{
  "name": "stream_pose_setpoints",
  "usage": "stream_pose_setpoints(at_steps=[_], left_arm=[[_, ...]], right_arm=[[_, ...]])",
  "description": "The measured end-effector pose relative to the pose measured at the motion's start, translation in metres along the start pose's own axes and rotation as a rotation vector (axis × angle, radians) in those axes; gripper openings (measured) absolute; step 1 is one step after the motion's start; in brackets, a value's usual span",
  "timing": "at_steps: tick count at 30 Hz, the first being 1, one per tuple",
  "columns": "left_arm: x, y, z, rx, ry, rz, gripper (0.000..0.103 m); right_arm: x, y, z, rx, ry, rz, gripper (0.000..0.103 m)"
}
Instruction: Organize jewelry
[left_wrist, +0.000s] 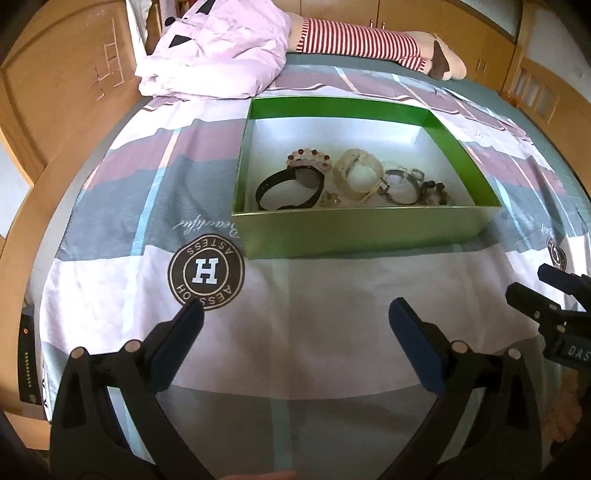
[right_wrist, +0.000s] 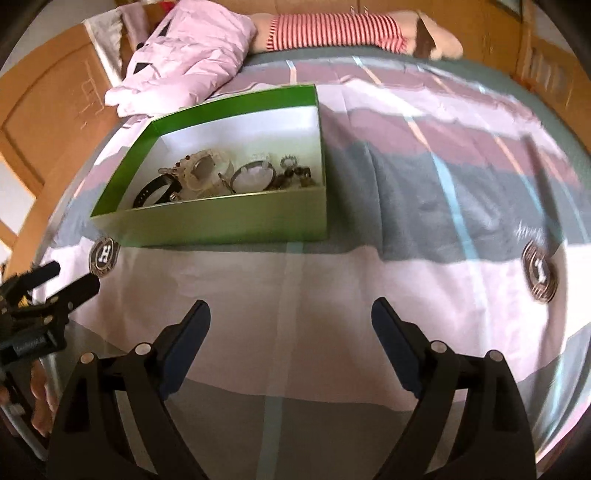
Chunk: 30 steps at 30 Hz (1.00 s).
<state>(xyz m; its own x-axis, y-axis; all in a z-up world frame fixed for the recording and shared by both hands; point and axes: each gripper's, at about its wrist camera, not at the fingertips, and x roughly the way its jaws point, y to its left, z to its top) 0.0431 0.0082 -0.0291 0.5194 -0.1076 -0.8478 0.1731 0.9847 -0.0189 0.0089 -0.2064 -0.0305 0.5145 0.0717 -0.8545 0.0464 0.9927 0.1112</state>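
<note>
Spread wide and empty, left claw (left_wrist: 295, 314) and right claw (right_wrist: 291, 310), both hovering over the near edge of the bed (left_wrist: 314, 332), well short of the green box (left_wrist: 354, 232). Probably at the start or the end of sorting, no piece in hand; next likely a reach forward over the box's near wall. Inside, along that near wall: black watch (left_wrist: 286, 190), beaded bracelet (left_wrist: 308, 158), clear bangle (left_wrist: 356, 173), silver bangle (left_wrist: 402, 186), dark beads (left_wrist: 436, 190) at the right.

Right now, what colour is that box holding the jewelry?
Green box, pale silvery-white inside; clearest in the left wrist view.
</note>
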Motion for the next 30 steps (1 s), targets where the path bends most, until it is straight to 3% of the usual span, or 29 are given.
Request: stream_pose_setpoints(at_steps=[11, 21, 30], left_arm=[[-0.0056, -0.0028, 0.0, 0.016, -0.017, -0.005, 0.101], [-0.0056, -0.0035, -0.0009, 0.022, -0.017, -0.005, 0.101], [-0.0048, -0.0048, -0.0008, 0.025, -0.006, -0.027, 0.101]], right_arm=[[-0.0027, -0.0088, 0.0033, 0.034, -0.002, 0.009, 0.089], [-0.0045, -0.0002, 0.0014, -0.011, -0.015, -0.01, 0.089], [-0.0022, -0.0062, 0.0024, 0.041, 0.007, 0.059, 0.089]])
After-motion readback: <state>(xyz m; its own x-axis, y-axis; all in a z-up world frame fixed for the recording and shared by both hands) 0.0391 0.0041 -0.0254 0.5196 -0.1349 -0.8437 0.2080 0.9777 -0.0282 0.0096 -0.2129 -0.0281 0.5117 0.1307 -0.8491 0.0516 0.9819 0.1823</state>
